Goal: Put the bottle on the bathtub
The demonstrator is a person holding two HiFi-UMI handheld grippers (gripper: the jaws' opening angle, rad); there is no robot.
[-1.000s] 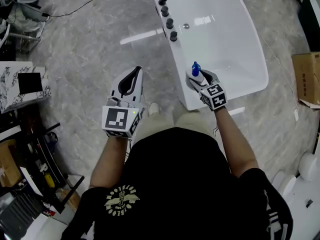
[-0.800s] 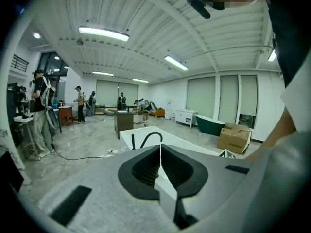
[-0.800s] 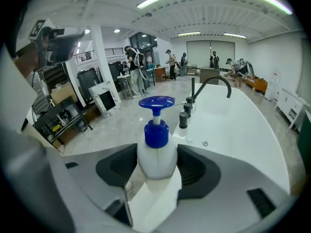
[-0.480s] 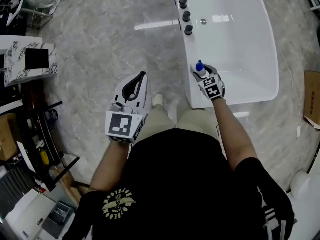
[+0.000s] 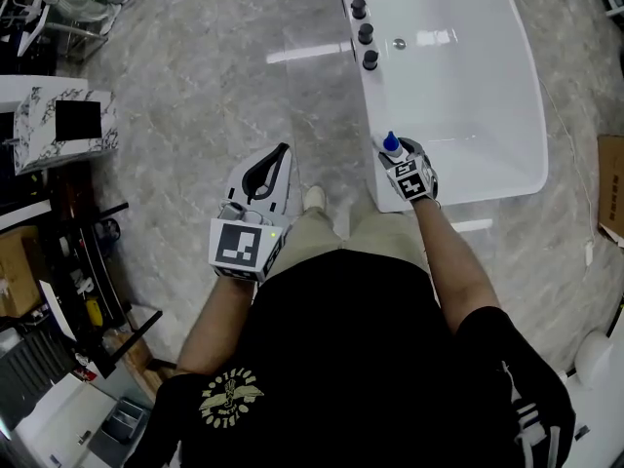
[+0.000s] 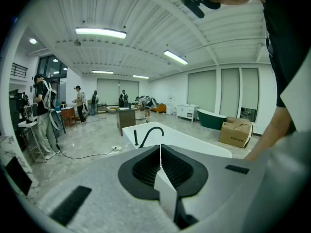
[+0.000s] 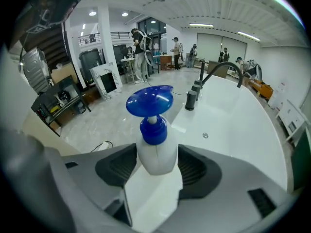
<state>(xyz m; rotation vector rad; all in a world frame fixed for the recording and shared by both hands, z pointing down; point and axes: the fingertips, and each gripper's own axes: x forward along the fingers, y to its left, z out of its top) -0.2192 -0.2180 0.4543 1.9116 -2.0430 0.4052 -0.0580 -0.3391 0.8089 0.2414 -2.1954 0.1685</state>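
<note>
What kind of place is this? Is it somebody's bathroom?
Probably not a home bathroom, more a big showroom or workshop: the white freestanding bathtub stands on an open grey marble-look floor, with a dark green bathtub and brown cardboard box beyond.

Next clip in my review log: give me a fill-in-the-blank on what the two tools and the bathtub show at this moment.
1. The right tool is shut on a white plastic pump bottle whose cap is ___.
2. The left tool has its jaws shut, with ___ between them.
3. The curved faucet at the far end of the white bathtub is ___ in colour.
Missing words: blue; nothing; black.
</note>
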